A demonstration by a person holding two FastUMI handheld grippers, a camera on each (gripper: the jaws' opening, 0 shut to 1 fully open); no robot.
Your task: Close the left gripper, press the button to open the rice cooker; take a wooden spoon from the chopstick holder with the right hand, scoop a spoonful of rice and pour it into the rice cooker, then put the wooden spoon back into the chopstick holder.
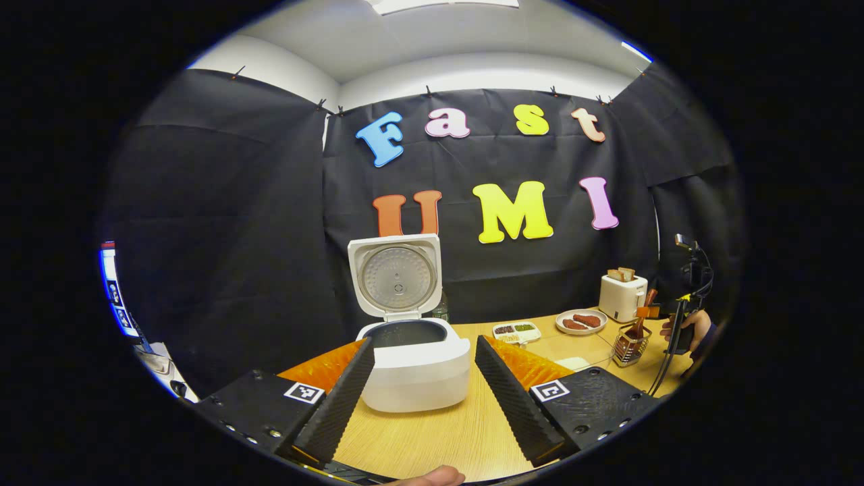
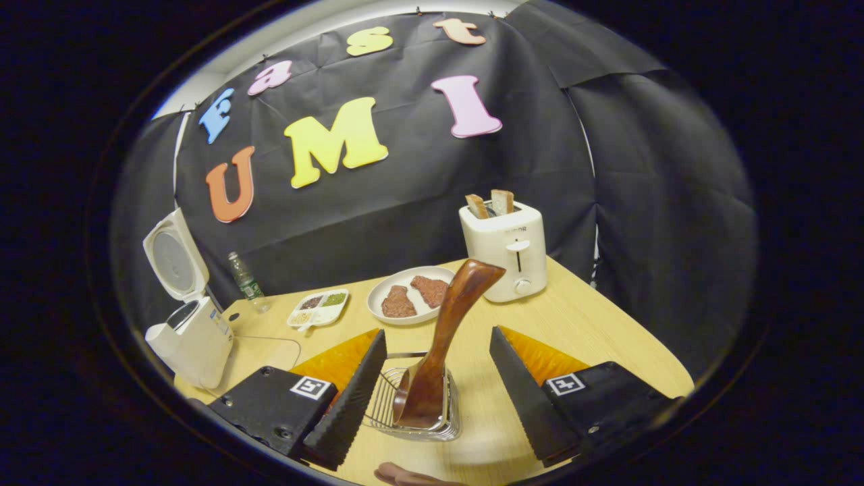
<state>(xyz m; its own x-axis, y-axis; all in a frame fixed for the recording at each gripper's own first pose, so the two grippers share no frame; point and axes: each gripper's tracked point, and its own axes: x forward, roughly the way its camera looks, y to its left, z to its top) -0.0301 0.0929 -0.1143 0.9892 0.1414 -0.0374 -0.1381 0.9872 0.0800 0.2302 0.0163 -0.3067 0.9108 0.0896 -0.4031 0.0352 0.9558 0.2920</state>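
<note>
Left gripper view: left tool (image 1: 424, 378) wide apart, rice cooker (image 1: 413, 361) on tabletop w/ lid up. Right gripper view: right tool (image 2: 437, 398) wide around wooden spoon (image 2: 445, 337) standing in chopstick holder (image 2: 418, 413), not touching; off-centre grab could tip the holder
</note>
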